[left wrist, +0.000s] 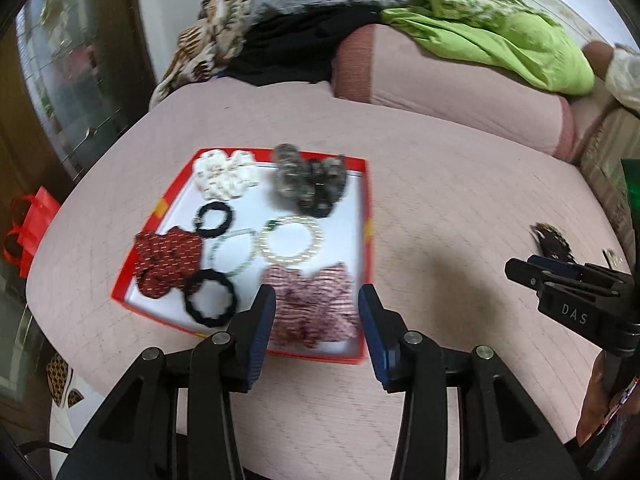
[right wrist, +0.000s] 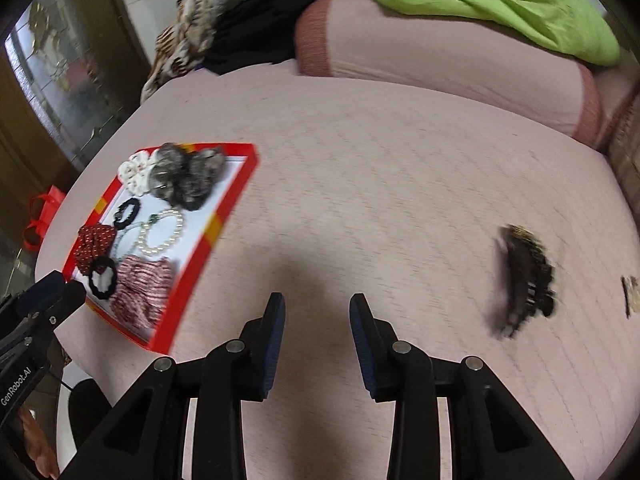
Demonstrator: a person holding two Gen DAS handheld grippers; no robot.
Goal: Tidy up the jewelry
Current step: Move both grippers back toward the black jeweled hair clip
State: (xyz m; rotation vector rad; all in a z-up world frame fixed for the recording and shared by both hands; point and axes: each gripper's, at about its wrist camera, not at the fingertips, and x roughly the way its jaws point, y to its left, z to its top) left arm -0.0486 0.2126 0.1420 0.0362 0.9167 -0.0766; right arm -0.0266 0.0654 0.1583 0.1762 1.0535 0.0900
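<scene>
Resting on a pink cover (left wrist: 440,208), a red tray (left wrist: 362,216) with a white floor holds the hair ties and bracelets. In the left wrist view, a white scrunchie (left wrist: 224,174) lies in the tray's far left corner with a grey scrunchie (left wrist: 308,184) to its right. Nearer come a small black tie (left wrist: 214,219), a pale green bead bracelet (left wrist: 234,250) and a pearl bracelet (left wrist: 291,241), the two bracelets side by side and overlapping at their edges. A dark red scrunchie (left wrist: 166,258) sits against the left wall, a larger black tie (left wrist: 210,294) lies just nearer, and a pink striped scrunchie (left wrist: 316,304) fills the near right corner. The left gripper (left wrist: 318,330) hangs above that near edge, its jaws spread with nothing pinched; the striped scrunchie shows in the gap below them. The right gripper (right wrist: 317,338) is to the right of the tray, over bare cover, jaws likewise apart and empty. In the right wrist view a dark claw clip (right wrist: 524,280) lies on the cover, well right of the tray, and a small flat item (right wrist: 630,294), too blurred to name, lies further right. At the far side, a bolster (right wrist: 440,64) carries a green cloth (right wrist: 480,4), with dark and patterned fabrics (right wrist: 188,36) heaped to the left.
</scene>
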